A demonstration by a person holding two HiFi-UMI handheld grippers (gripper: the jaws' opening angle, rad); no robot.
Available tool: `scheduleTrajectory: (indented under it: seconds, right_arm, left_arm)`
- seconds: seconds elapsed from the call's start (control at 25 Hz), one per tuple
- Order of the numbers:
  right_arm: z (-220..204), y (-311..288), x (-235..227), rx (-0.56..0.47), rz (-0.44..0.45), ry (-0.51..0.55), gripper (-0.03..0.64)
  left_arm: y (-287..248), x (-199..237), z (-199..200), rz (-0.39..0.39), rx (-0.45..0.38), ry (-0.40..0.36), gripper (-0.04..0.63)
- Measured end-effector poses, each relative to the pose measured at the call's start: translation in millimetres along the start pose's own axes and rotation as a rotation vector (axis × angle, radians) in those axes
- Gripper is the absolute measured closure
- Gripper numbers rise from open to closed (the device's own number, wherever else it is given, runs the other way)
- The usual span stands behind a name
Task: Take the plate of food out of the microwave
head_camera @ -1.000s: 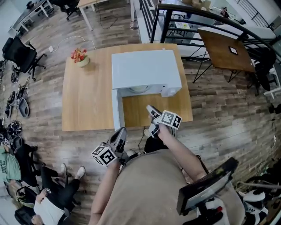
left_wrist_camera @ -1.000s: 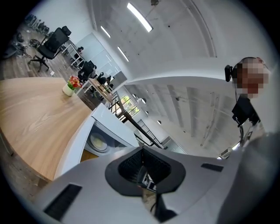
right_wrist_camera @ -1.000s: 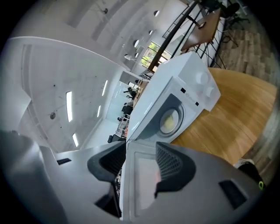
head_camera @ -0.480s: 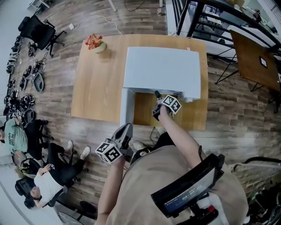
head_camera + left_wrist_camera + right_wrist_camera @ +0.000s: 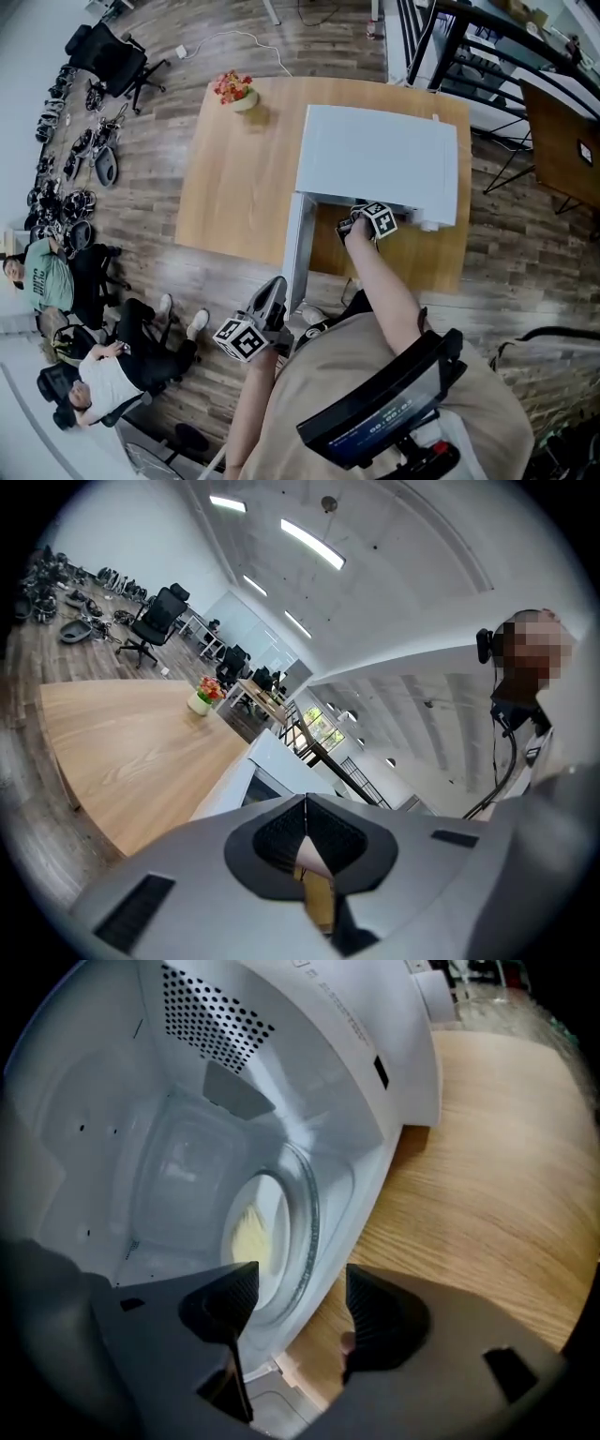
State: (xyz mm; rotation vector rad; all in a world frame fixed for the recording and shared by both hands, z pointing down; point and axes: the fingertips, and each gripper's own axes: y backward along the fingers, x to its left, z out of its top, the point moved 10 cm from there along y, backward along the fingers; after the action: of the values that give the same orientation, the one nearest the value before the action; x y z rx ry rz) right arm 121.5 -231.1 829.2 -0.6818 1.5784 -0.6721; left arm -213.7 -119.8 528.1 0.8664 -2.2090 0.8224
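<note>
Plate [image 5: 255, 1241], apparently bearing food, sits inside microwave [image 5: 380, 159]; right tool [image 5: 300, 1286] parted, left tool [image 5: 306, 808] together.

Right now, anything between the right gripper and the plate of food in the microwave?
Nothing visible. The door stands open, the right gripper is at the mouth of the microwave with jaws apart and empty, and the plate of food lies straight ahead on the glass turntable.

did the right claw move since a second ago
Yes. Against the microwave, the right claw has moved forward, away from the person: from over the bare table in front of it to its open front.
</note>
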Motion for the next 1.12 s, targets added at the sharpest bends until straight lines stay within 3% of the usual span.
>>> scheduleTrajectory:
  seconds: [0.2, 0.4, 0.56, 0.76, 0.84, 1.12]
  right_arm:
    - [-5.9, -9.4, 3.0, -0.016, -0.08, -0.035, 0.339]
    - [-10.1, -11.4, 9.9, -0.041, -0.065, -0.044, 0.339]
    - [-9.6, -2.5, -8.4, -0.07, 0.04, -0.062, 0.358]
    - [-10.8, 14.0, -32.5, -0.064, 0.234, -0.102, 0.546]
    - [-10.3, 18.0, -34.7, -0.057, 0.274, -0.119, 0.586]
    - [-4.6, 38.9, -43.9, 0.027, 0.427, -0.161, 0.604]
  left_arm:
    - [26.2, 10.8, -0.3, 0.022, -0.024, 0.046, 0.589]
    - [38.1, 22.0, -5.9, 0.032, -0.002, 0.059, 0.589]
    - [34.7, 23.7, -5.8, 0.018, 0.026, 0.049, 0.589]
    - [29.1, 21.6, -5.2, -0.013, 0.06, 0.025, 0.589]
    - [25.6, 21.6, -5.7, -0.029, 0.075, 0.018, 0.589]
    - [12.8, 9.2, -13.2, -0.053, 0.121, -0.003, 0.589]
